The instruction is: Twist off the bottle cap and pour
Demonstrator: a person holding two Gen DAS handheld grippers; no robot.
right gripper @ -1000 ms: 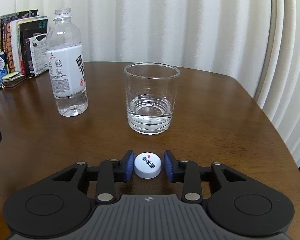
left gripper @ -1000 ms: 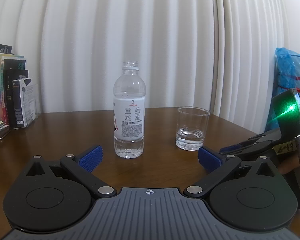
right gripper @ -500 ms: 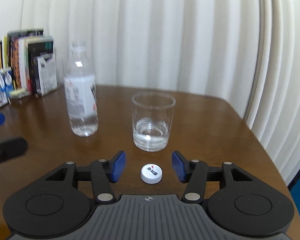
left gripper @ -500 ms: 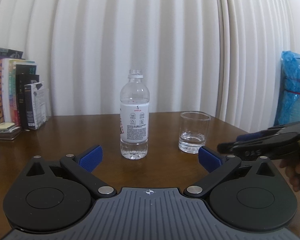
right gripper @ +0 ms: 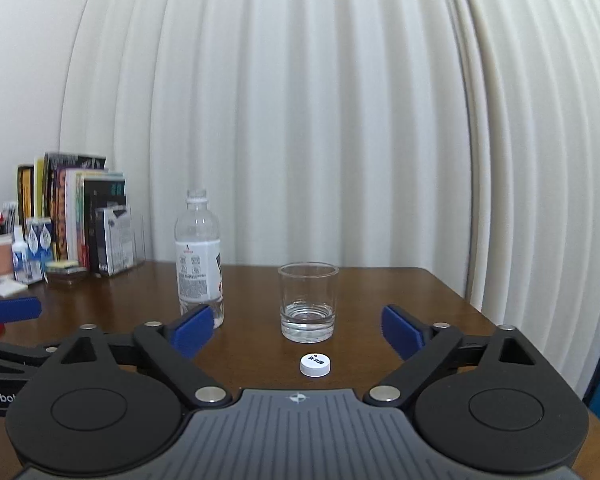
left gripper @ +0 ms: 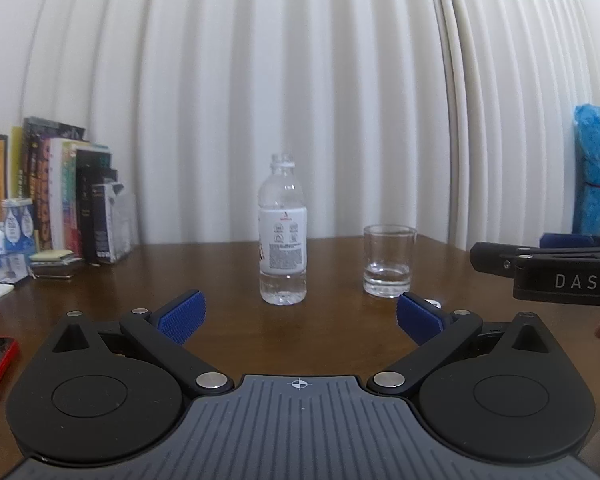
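On the table, at six o'clock of the part-filled glass, the cap is being left beside the uncapped bottle, both the left gripper and right gripper being held wide and empty, the task seemingly being finished.

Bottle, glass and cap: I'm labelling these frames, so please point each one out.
bottle (left gripper: 283, 240), left wrist view, on its label
glass (right gripper: 308, 300), right wrist view, on its front wall
cap (right gripper: 315, 365), right wrist view, on its top

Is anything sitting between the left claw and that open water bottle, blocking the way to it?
Nothing visible does. The left gripper is open, and only bare wooden table lies between its fingers and the bottle. The glass stands off to the bottle's right, and the cap lies in front of the glass.
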